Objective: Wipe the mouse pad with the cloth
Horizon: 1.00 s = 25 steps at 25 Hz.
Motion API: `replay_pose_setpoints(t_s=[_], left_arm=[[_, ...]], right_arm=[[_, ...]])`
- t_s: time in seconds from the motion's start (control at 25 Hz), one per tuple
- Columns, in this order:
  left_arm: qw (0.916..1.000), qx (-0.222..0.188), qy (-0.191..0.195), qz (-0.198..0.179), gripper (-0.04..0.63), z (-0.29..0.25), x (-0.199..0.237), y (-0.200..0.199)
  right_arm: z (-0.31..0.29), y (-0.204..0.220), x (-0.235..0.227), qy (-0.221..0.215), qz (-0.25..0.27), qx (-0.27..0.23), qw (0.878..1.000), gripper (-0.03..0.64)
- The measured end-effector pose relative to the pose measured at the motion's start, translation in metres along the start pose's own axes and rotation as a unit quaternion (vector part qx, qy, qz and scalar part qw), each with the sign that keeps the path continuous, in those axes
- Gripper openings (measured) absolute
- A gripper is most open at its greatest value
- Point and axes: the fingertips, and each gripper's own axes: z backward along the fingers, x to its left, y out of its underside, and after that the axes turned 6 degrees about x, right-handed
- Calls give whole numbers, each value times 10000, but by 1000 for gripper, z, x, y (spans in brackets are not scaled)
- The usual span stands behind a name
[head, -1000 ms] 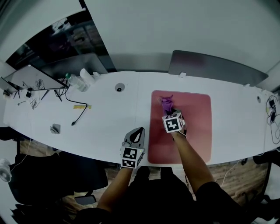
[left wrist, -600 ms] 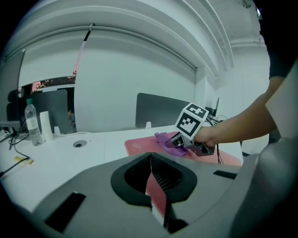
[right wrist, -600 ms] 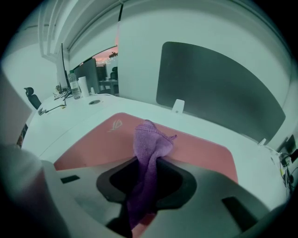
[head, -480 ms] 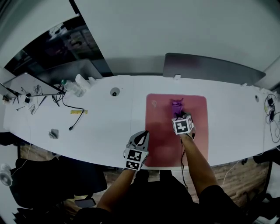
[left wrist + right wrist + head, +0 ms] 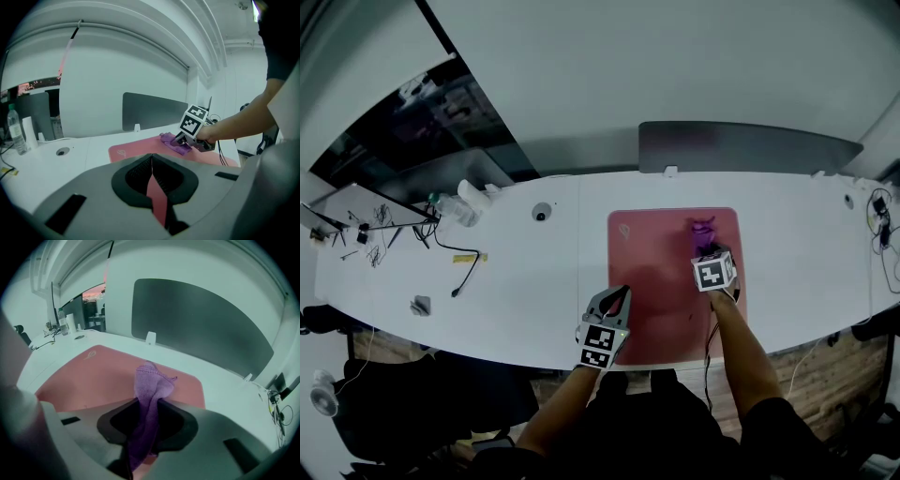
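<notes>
A pink mouse pad (image 5: 666,291) lies on the white desk (image 5: 525,281). My right gripper (image 5: 707,249) is over the pad's far right part, shut on a purple cloth (image 5: 704,231) that trails onto the pad ahead of the jaws. In the right gripper view the cloth (image 5: 150,385) hangs bunched between the jaws, over the pad (image 5: 93,376). My left gripper (image 5: 616,298) rests at the pad's near left edge, shut and holding nothing. The left gripper view shows the pad (image 5: 136,147), the cloth (image 5: 171,140) and the right gripper (image 5: 182,139) beyond its jaws.
A grey divider panel (image 5: 750,148) stands behind the desk. At the far left are a water bottle (image 5: 450,204), a black cable (image 5: 464,267) and a scribbled board (image 5: 366,211). A round grommet (image 5: 541,213) sits left of the pad. Cables (image 5: 881,225) hang at the right end.
My right gripper has dragged the cloth across the pad from its far left part to its far right part. The left gripper has shifted slightly right, to the pad's edge.
</notes>
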Motion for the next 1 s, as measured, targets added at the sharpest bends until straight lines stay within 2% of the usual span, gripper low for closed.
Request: replay_pose_setpoints(t_s=[0.36,0.76,0.88,1.0], left_arm=[[10000,65,25,-58,23,-5,-7,-2],[9999,115,-16,-72,23,-4,-7,3],[9999,108,-18,-60,23,-4,-7,3],[9999,99,-45,-27,23,-1,-2,6]], right_arm=[[3,25,-58,282,-278,201,9990,117],[6,38,-87,549,-290,375,9974,117],[12,31,-89,561,-500,87,9971,117],[24,7,-70,209,-797,-529,9952,115]])
